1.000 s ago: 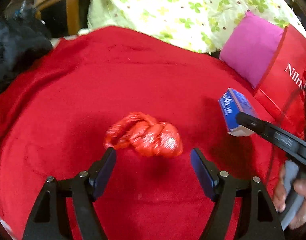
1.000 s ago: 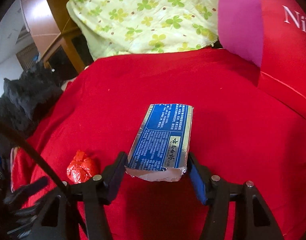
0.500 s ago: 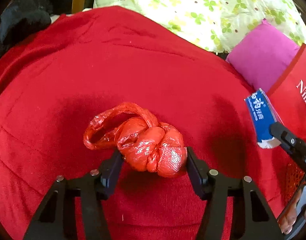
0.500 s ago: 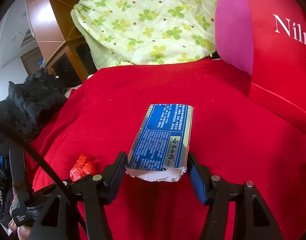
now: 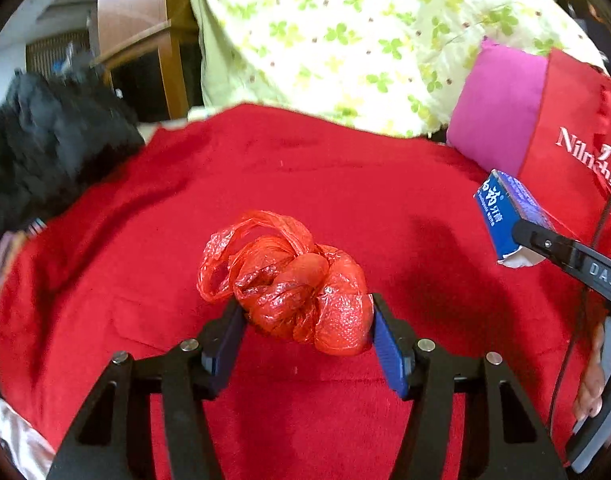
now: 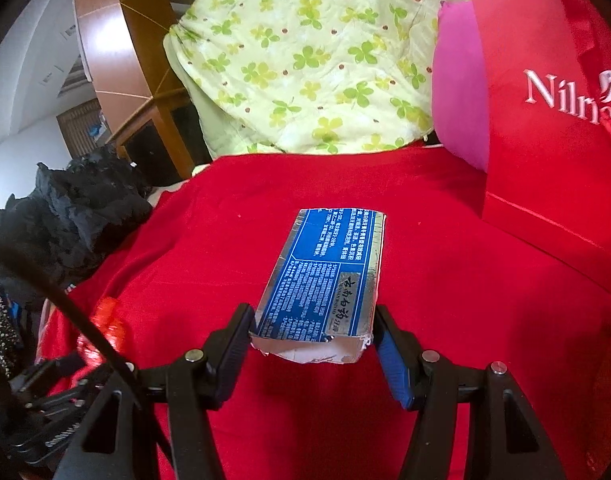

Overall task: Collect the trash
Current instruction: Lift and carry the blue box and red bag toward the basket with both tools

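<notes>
My left gripper point(image 5: 305, 326) is shut on a crumpled red plastic bag point(image 5: 293, 284) and holds it a little above the red blanket point(image 5: 305, 168). My right gripper point(image 6: 311, 338) is shut on a blue and silver carton point(image 6: 325, 276) and holds it above the blanket. The carton also shows in the left wrist view point(image 5: 505, 220) at the right, beside the red shopping bag point(image 5: 573, 160). The red plastic bag shows small in the right wrist view point(image 6: 101, 328) at the lower left.
A red shopping bag with white lettering point(image 6: 553, 128) stands at the right, with a pink pillow point(image 6: 461, 88) next to it. A green clover-print quilt point(image 6: 313, 60) lies at the back. Black clothing point(image 6: 77, 208) lies at the left, by wooden furniture point(image 6: 117, 40).
My left gripper moved onto the red plastic bag, shut on it and lifted it off the blanket. My right gripper kept hold of the carton and rose a little.
</notes>
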`<state>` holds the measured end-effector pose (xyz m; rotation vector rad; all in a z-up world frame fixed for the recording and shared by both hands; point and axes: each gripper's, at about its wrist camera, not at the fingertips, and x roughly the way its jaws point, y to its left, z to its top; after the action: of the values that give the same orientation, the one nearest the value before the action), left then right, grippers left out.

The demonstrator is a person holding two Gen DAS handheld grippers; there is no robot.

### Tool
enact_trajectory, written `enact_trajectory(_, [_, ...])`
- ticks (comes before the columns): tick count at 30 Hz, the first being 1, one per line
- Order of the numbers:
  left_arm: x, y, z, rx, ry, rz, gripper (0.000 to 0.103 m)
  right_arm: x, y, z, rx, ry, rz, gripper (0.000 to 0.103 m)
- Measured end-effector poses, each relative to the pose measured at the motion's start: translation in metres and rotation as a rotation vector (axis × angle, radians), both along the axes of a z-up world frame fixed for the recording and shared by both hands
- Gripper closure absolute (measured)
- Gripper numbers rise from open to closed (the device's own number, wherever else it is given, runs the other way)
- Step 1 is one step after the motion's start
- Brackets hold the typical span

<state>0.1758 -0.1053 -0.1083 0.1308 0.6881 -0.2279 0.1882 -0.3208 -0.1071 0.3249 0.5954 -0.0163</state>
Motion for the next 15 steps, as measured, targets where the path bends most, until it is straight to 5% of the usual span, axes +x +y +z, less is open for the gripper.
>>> enact_trajectory(15, [-0.064, -0.006, 0.054, 0.056, -0.173, -0.035, 0.041, -0.09, -0.002, 0.042, 0.019, -0.205, -0.028, 0.041])
